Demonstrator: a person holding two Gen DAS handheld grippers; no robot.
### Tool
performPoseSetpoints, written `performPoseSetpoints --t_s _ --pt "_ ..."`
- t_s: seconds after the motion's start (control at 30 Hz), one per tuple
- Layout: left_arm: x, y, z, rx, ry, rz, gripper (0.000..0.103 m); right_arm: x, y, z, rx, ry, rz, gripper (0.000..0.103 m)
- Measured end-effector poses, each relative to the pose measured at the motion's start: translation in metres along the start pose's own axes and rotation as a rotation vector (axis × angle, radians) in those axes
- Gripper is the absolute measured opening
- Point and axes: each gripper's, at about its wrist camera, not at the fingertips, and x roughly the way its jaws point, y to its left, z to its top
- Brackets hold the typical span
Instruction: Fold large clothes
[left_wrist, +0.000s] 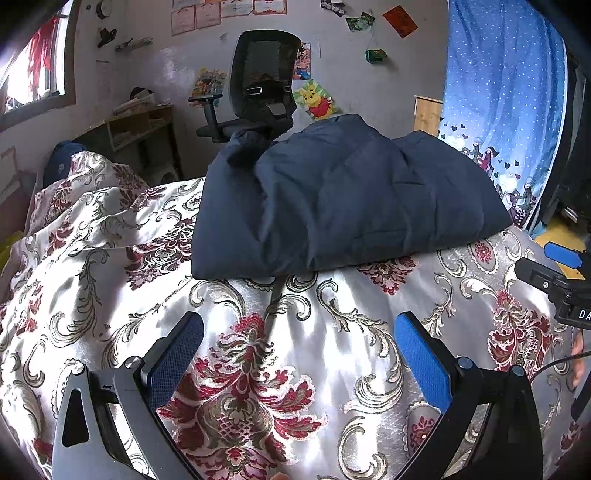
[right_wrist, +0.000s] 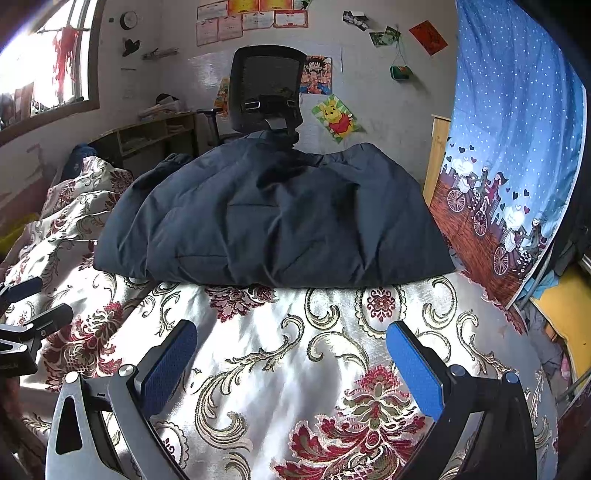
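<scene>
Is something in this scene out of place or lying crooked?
Mostly no. The dark blue jacket lies folded on the floral bedspread, but a sleeve end bulges up at its far left corner. Both grippers are open and hold nothing.

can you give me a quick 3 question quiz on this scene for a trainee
1. True or false: the left gripper is shut on the dark blue jacket.
2. Multiple choice: what does the jacket lie on? A) a bare wooden floor B) a floral bedspread C) the seat of the office chair
3. Fill in: the right gripper is ____ and touches no cloth.

Key
1. False: both of its fingers stand apart over the bedspread, short of the jacket.
2. B
3. open
</scene>
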Motion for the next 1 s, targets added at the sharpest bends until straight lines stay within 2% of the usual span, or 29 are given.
performPoseSetpoints --t_s 1.0 --pt "-0.0014 0.0012 -0.0010 0.001 -0.005 -0.001 0.101 0.0000 -0.0012 0.0005 0.004 0.003 0.002 0.103"
